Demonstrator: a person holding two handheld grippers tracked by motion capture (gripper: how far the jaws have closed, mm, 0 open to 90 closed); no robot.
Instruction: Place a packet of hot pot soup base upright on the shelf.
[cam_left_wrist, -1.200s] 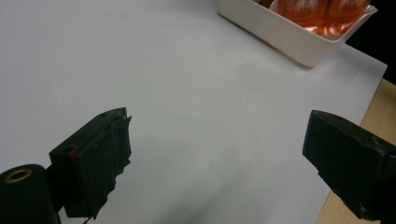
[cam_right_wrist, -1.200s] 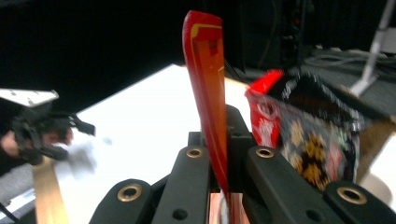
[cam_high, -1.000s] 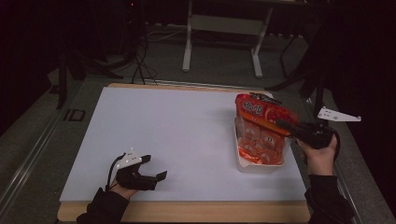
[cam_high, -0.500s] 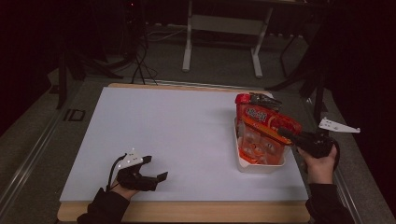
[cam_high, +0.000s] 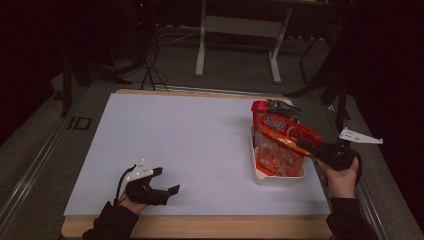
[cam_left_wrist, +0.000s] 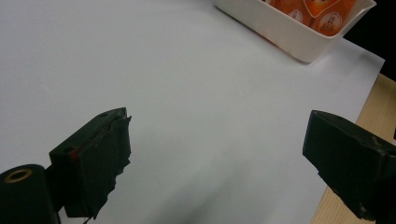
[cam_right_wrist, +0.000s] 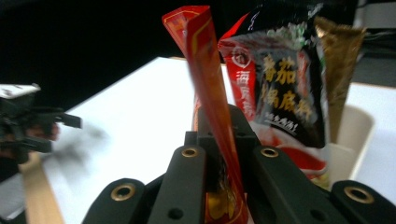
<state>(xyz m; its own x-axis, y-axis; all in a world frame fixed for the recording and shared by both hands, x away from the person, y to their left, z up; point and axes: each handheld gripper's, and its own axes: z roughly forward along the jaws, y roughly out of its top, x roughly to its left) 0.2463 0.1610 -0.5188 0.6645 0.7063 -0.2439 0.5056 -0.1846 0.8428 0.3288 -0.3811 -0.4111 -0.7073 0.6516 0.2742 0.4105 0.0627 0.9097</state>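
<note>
Nearest the person, the left gripper (cam_high: 160, 190) rests on the white table sheet (cam_high: 190, 145) with its jaws spread and empty. Farther off, the right gripper (cam_high: 306, 146) pinches a flat, glossy red foil sachet (cam_right_wrist: 210, 93) by its edge, holding it tilted over the white plastic tray (cam_high: 277, 179). To do this well, the pinch should probably stay firm while the sachet slides in upright beside the standing black-and-red sauce packet (cam_right_wrist: 275, 79), without toppling the packets (cam_high: 272, 152) below.
</note>
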